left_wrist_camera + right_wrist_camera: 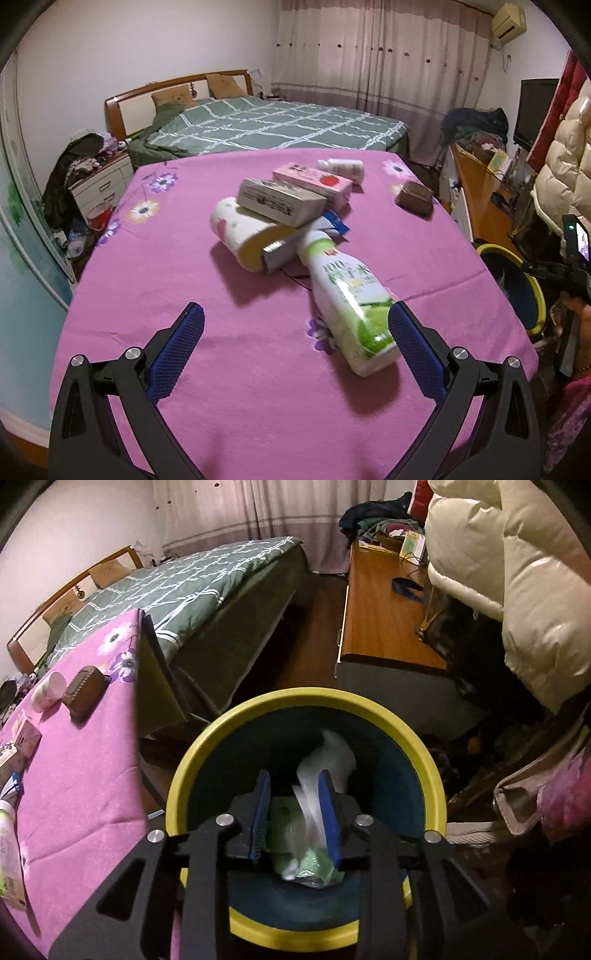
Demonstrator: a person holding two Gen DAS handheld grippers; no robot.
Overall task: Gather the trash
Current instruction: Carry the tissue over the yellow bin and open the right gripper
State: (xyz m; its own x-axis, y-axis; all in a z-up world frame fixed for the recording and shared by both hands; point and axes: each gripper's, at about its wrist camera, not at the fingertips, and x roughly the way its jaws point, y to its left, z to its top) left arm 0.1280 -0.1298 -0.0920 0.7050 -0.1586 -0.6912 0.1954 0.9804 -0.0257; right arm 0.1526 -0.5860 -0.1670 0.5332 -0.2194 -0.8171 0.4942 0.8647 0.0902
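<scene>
Left claw [295, 325] spread apart beside bottle [347, 306] printed "100". Right claw [295, 812] clamps wrapper [308, 834] above bin [295, 701].

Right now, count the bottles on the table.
2. One bottle lies near the left fingers; a small bottle lies at the far edge. The pile may hide others.

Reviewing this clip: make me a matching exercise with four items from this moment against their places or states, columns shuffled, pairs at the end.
Items:
1. green-and-white plastic bottle
2. brown ridged plastic tray
3. crumpled green-and-clear plastic wrapper
4. left tongs

Places or states:
A. held between blue pads above the yellow-rimmed bin
B. open above the pink cloth, holding nothing
C. lying on its side nearest the left tongs
D. near the table's far right corner

Pairs: 1-C, 2-D, 3-A, 4-B
</scene>
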